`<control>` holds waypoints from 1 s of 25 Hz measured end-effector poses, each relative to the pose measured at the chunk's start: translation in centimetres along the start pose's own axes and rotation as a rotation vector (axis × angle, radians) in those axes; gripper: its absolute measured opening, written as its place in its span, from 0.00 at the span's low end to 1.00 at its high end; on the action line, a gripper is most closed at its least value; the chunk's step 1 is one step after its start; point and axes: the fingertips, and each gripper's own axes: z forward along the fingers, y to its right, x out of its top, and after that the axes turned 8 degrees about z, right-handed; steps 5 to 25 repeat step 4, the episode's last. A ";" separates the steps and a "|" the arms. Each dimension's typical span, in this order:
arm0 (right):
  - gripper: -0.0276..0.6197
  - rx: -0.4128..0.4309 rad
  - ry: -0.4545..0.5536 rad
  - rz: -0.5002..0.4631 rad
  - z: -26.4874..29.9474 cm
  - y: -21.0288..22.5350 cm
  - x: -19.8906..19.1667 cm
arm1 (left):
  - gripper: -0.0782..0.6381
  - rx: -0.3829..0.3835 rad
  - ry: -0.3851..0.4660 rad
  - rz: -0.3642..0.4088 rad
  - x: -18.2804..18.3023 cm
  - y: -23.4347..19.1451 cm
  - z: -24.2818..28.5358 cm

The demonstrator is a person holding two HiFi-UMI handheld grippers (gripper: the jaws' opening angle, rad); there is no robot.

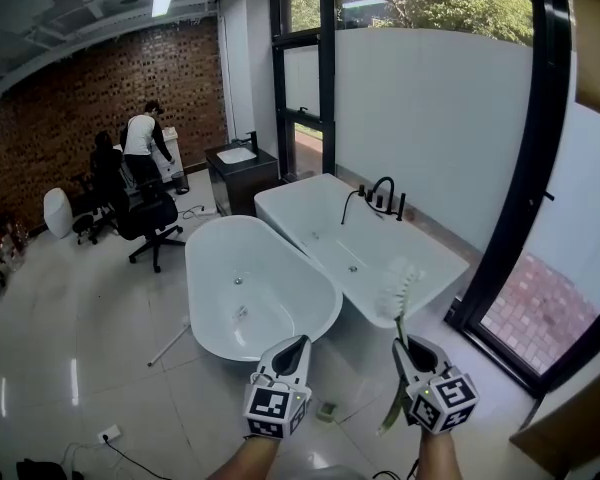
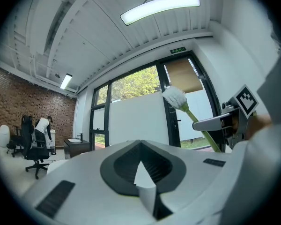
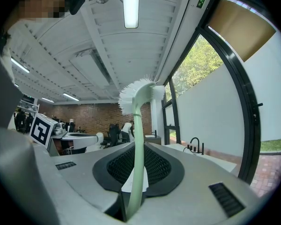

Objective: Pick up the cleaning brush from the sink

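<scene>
My right tongs (image 1: 402, 351) are squeezed shut on the cleaning brush (image 1: 399, 308) — they grip its thin green handle partway down, so the jaws are just a little apart. The brush stands up straight, with the white fluffy bristles on top and the end of the handle sticking out below the tongs. It is up in the air in front of me and touches nothing else. My left tongs (image 1: 296, 343) are just beside the right ones, closed tight with nothing in them. Both point out level across the room, over the shiny white floor (image 1: 100, 328). Past the tongs sit two white tubs — an oval tub (image 1: 220, 230) and a long tub (image 1: 280, 200) with a black tap (image 1: 382, 193) on its rim. Far back, by the brick wall (image 1: 70, 108), a person (image 1: 140, 138) stands near some black chairs (image 1: 145, 218), and a small sink (image 1: 237, 155) sits on a dark cabinet (image 1: 242, 183).
</scene>
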 end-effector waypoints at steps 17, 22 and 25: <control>0.09 -0.005 -0.003 -0.003 0.1 0.1 -0.3 | 0.12 -0.007 -0.001 -0.002 -0.5 0.1 0.2; 0.09 -0.005 -0.003 -0.003 0.1 0.1 -0.3 | 0.12 -0.007 -0.001 -0.002 -0.5 0.1 0.2; 0.09 -0.005 -0.003 -0.003 0.1 0.1 -0.3 | 0.12 -0.007 -0.001 -0.002 -0.5 0.1 0.2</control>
